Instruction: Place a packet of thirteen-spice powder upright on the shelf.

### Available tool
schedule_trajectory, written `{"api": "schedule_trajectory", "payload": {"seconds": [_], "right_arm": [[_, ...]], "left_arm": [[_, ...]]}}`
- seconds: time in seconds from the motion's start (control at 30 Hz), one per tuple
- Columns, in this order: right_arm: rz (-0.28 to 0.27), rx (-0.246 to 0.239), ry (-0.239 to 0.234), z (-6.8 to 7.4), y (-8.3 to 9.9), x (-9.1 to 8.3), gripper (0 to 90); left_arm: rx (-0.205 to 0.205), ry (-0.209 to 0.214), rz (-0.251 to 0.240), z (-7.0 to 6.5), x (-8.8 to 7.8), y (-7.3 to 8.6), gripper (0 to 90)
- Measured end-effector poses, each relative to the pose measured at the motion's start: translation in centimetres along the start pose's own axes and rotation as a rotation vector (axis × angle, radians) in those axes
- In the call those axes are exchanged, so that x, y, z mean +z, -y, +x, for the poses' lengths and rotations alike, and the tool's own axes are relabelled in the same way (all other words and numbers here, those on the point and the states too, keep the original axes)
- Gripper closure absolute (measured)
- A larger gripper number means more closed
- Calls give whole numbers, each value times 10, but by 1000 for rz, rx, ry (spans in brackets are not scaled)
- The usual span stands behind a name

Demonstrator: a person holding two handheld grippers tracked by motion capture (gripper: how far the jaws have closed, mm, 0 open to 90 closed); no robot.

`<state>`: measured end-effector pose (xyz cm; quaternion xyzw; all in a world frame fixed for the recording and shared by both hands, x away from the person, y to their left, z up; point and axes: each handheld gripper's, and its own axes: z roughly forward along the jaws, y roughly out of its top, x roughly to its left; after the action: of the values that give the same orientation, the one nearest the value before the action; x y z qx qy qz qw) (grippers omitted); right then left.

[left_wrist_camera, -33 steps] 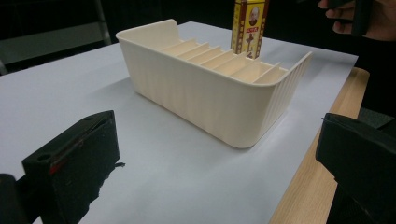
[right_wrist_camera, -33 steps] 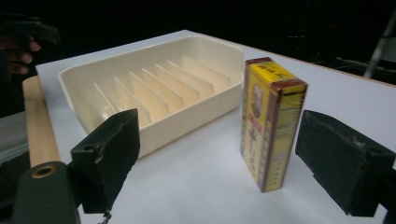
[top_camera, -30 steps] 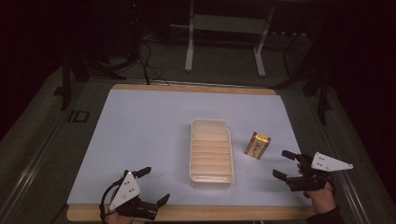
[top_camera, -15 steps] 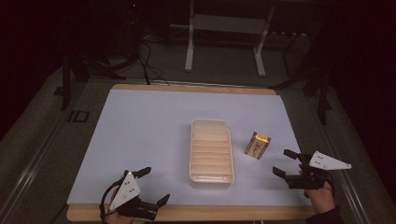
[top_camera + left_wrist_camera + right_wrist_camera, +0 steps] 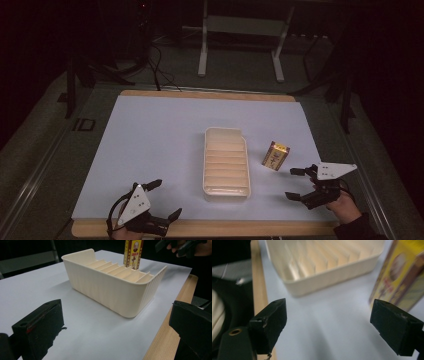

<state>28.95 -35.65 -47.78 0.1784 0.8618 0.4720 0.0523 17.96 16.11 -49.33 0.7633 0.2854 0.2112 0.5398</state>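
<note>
Both tools are held wide and empty: the right tool (image 5: 300, 184) near a yellow box (image 5: 275, 155), probably next to be grasped; the left tool (image 5: 162, 202) near a cream slotted tray (image 5: 226, 187).

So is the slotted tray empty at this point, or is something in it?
Empty. The tray shows only bare dividers in the high view; the yellow box stands upright outside it.
</note>
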Motion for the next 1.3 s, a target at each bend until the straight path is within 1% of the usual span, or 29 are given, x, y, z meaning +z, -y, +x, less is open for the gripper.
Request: {"api": "schedule_trajectory", "payload": {"seconds": [0.03,0.07,0.1,0.17,0.2,0.23,0.27,0.33,0.37,0.4,0.43,0.47,0.5,0.53,0.57,0.6,0.67,0.7,0.77,0.8,0.87,0.97,1.03,1.1,1.13,1.2,1.23,1.27,1.3], "right_arm": [[31,-4,-11,-1,-1,3,138],[94,-15,-31,-4,-3,8,138],[126,-9,-45,-5,-4,11,138],[193,-7,-58,-8,-5,16,138],[225,-9,-58,-9,-6,18,138],[225,-9,-58,-9,-6,18,138],[295,-22,-62,-9,-7,23,138],[367,-38,-71,-7,-9,28,138],[367,-38,-71,-7,-9,28,138],[403,-45,-81,-6,-10,31,138],[471,-51,-96,-3,-12,36,138],[471,-51,-96,-3,-12,36,138],[505,-44,-106,-2,-14,38,138],[550,-48,-120,-1,-17,42,138],[573,-46,-124,0,-18,43,138],[605,-43,-140,0,-21,46,138],[655,-34,-149,1,-25,49,140],[688,-31,-149,1,-28,51,143],[734,-27,-145,2,-33,55,156],[751,-28,-153,1,-34,56,157],[813,-12,-174,2,-39,61,171],[891,-17,-182,4,-46,67,172],[922,-20,-184,4,-51,70,172],[936,-21,-180,4,-58,70,172],[930,-30,-181,4,-61,70,172],[926,-30,-186,4,-68,70,172],[924,-43,-180,4,-73,70,172],[925,-47,-175,4,-77,70,172],[930,-48,-181,4,-81,69,171]], "left_arm": [[0,-1,1,0,0,0,0],[0,-1,1,0,0,0,0],[0,0,3,0,0,0,0],[0,1,3,0,0,0,0],[0,1,4,0,0,0,0],[0,1,4,0,0,0,0],[0,1,4,0,0,0,0],[-3,2,3,0,0,0,0],[-4,2,4,0,0,0,0],[-4,2,4,0,0,0,0],[-3,3,6,0,0,0,0],[-3,3,6,0,0,0,0],[-3,3,6,0,1,0,0],[-3,3,6,0,1,0,0],[-2,3,6,0,1,0,0],[-4,3,6,0,1,0,0],[-4,3,4,0,0,0,0],[-5,3,4,0,0,0,0],[-4,3,5,0,0,0,0],[-4,3,5,0,0,0,0],[-3,4,5,0,0,0,0],[-3,4,5,0,0,0,0],[-2,4,7,0,0,0,0],[-1,5,8,0,0,0,0],[-1,4,9,0,0,0,0],[0,5,9,0,1,1,0],[-1,4,10,0,1,1,0],[0,5,10,0,1,1,0],[0,5,10,0,1,1,0]]}}
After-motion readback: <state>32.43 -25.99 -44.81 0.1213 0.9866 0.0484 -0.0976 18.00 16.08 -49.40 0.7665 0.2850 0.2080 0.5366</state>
